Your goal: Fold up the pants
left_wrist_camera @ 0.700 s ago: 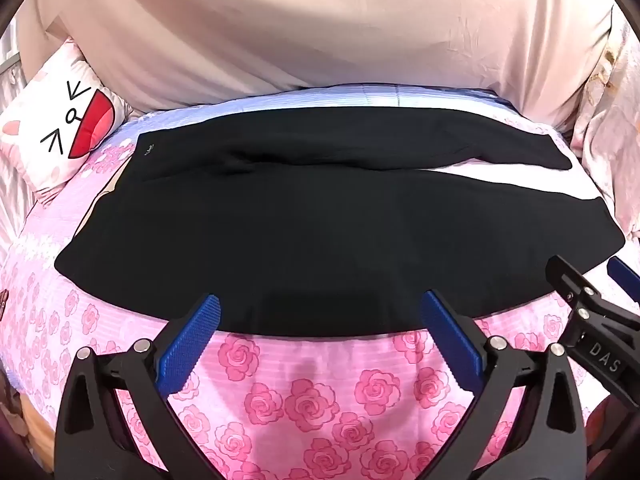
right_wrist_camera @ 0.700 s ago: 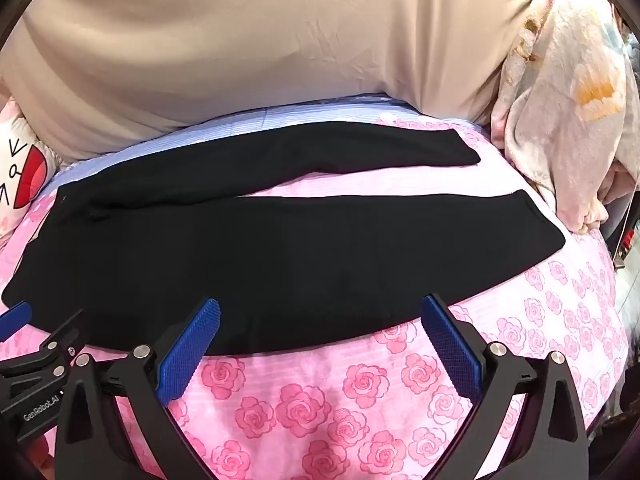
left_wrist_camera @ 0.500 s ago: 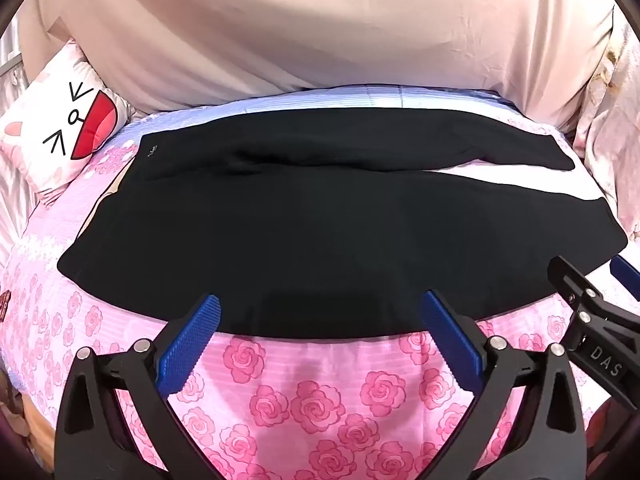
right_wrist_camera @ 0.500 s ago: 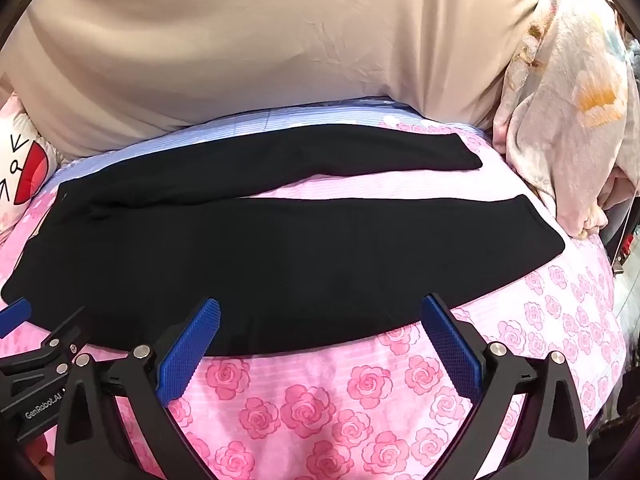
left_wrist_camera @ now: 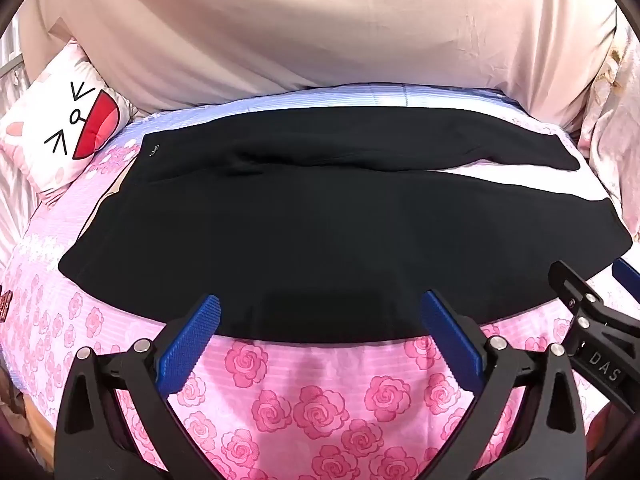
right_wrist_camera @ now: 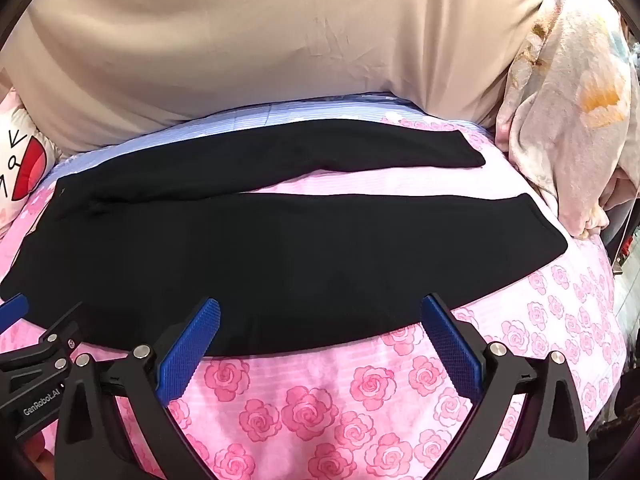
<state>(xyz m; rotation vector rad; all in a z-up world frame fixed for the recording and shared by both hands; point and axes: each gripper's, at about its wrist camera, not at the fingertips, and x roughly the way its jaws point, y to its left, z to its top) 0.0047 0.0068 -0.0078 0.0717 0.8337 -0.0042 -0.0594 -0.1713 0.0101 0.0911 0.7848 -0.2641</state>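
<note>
The black fabric pants (left_wrist_camera: 344,236) lie flat across the pink rose-print bedsheet (left_wrist_camera: 320,396), waistband toward a white cartoon-face pillow (left_wrist_camera: 60,132), the two legs spread apart toward a crumpled floral blanket (right_wrist_camera: 568,120). The left gripper (left_wrist_camera: 320,340) and right gripper (right_wrist_camera: 320,340) hover at the near hem, both spread wide and empty

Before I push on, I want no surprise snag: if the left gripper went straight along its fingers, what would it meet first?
Most likely the black pants: the open left gripper tilts down at their near edge, nothing between. Depth is unclear; it could land just short, on the rose bedsheet.
</note>
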